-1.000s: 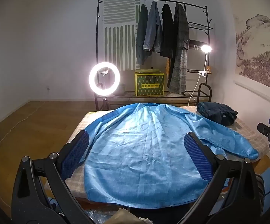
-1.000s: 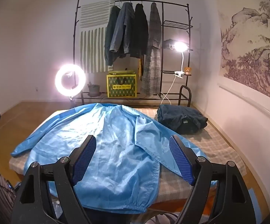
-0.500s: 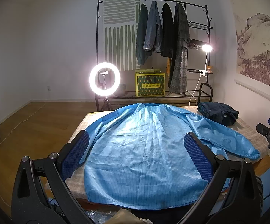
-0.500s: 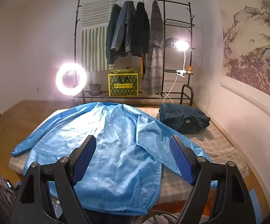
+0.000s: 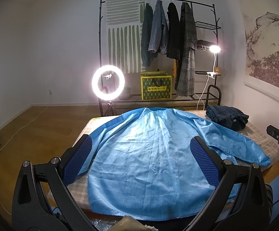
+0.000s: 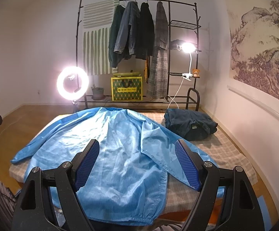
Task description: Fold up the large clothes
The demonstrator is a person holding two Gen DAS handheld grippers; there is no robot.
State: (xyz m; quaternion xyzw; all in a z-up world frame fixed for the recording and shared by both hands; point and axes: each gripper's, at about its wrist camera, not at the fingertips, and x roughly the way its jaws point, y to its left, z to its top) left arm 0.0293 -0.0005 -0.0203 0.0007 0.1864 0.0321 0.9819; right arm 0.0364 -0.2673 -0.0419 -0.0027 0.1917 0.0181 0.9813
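A large light-blue coat lies spread flat, back side up, on a low table covered with a checked cloth. Its hem hangs over the near edge and its sleeves stretch out to both sides. My left gripper hovers open above the near part of the coat, blue pads wide apart, holding nothing. My right gripper is also open and empty, above the coat's right half near the right sleeve.
A folded dark-blue garment sits at the table's far right corner. Behind the table stand a lit ring light, a clothes rack with hanging coats, a yellow-green box and a clip lamp. Wood floor lies to the left.
Both grippers have lifted and drawn back slightly; the coat sits a little lower in the views. Coat and grippers' opening are unchanged.
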